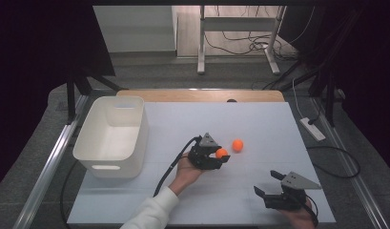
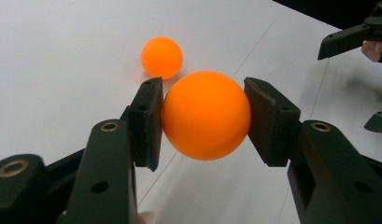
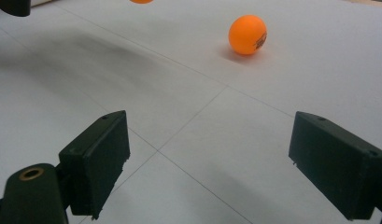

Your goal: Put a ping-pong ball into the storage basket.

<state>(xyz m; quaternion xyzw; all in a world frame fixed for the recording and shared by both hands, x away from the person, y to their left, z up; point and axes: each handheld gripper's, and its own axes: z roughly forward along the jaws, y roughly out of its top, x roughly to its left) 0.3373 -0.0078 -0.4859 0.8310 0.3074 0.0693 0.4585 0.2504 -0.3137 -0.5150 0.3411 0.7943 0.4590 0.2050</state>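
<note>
The left gripper (image 1: 221, 157) is closed on an orange ball (image 1: 221, 153) — in the left gripper view both pads press the ball's (image 2: 206, 115) sides across its middle, and it appears to sit just clear of the white table (image 1: 259, 119). This happens near the middle of the table, a little toward the person's edge.

The relation that matters next is where the white bin (image 1: 111, 136) lies from that held ball: it stands along the table's left edge, well apart from the gripper and on the side the left arm comes from. As a judgement, the carry runs leftward across bare table, with nothing standing between ball and bin, and must rise over the bin's near wall.

A second orange ball (image 1: 237, 145) rests on the table just beside the held one, on its right and slightly farther from the person. The right gripper (image 1: 268, 186) hovers near the table's near right corner with its jaws wide apart and nothing between them — it faces that loose ball (image 3: 247, 34) and is the nearer free tool to it.
</note>
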